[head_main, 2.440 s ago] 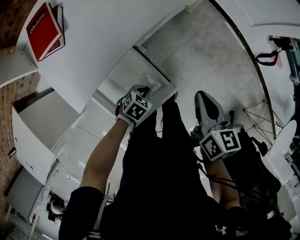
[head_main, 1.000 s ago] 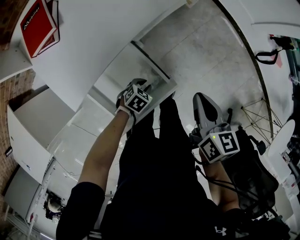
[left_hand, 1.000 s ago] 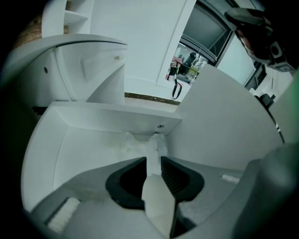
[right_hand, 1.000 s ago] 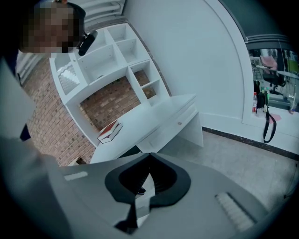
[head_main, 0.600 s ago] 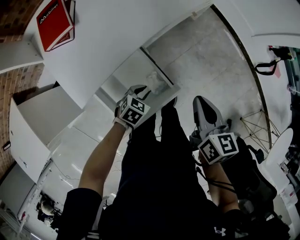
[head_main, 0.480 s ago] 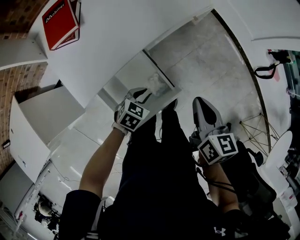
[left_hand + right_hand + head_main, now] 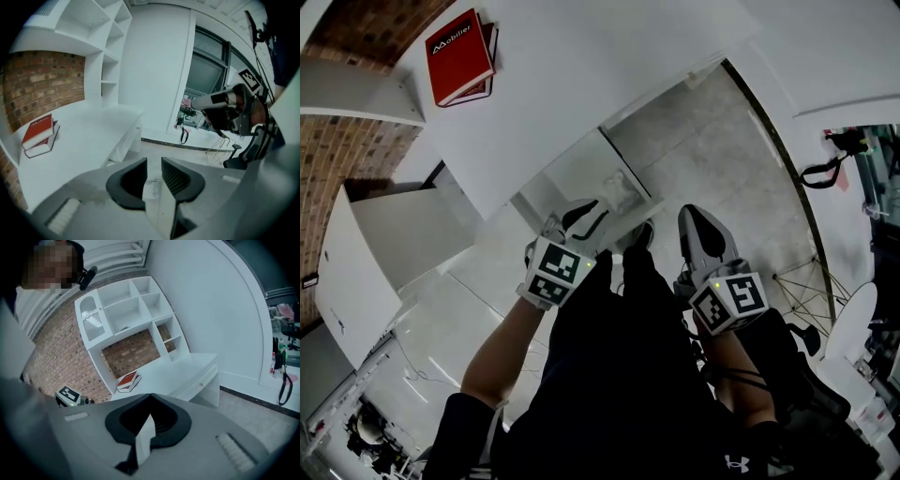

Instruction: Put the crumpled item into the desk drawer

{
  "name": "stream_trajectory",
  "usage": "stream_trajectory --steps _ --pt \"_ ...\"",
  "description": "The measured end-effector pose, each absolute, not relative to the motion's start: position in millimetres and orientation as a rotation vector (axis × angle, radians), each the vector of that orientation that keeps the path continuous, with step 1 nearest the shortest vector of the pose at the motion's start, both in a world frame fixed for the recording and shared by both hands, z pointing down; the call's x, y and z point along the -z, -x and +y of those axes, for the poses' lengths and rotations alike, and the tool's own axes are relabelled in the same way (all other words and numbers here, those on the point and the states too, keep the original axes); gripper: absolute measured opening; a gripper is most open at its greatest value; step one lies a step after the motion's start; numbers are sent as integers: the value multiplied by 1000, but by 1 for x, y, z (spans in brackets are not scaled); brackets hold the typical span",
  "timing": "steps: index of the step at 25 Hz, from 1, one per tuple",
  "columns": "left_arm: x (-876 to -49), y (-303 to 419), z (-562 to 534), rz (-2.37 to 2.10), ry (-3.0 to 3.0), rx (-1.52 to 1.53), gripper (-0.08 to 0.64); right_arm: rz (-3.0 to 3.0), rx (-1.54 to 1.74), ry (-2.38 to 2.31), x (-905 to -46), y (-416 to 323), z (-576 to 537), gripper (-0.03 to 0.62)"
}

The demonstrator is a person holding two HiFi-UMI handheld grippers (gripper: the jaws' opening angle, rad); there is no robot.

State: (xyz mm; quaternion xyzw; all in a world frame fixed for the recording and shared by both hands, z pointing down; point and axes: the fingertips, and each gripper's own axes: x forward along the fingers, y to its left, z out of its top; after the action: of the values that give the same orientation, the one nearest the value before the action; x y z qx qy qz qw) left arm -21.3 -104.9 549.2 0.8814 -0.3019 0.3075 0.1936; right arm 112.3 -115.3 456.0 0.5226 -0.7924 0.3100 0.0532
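Note:
The white desk drawer [image 7: 579, 171] stands pulled out below the desk top [image 7: 572, 75]. A pale crumpled item [image 7: 621, 187] lies inside it near the front right corner. My left gripper [image 7: 581, 217] hovers just short of the drawer, a little apart from the item. In the left gripper view its jaws [image 7: 153, 164] stand open by a narrow gap with nothing gripped. My right gripper [image 7: 692, 214] hangs over the grey floor to the right of the drawer. Its jaws [image 7: 150, 397] meet at the tips and hold nothing.
A red book [image 7: 459, 56] lies on the desk top at the far left, also in the gripper views as the red book [image 7: 40, 133] [image 7: 127, 379]. A white cabinet [image 7: 384, 244] sits left. A black-dressed person's legs fill the lower middle. A white chair [image 7: 853, 319] is at right.
My left gripper has drawn back from the drawer toward the person, and the crumpled item stays lying in the drawer. The right gripper has barely moved. The head camera has shifted.

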Motion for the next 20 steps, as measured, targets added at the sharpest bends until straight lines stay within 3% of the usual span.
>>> stream_trajectory --steps 20 --pt "-344 13 -107 -1074 -2732 -385 106 -2612 -692 -1601 -361 -87 -124 2"
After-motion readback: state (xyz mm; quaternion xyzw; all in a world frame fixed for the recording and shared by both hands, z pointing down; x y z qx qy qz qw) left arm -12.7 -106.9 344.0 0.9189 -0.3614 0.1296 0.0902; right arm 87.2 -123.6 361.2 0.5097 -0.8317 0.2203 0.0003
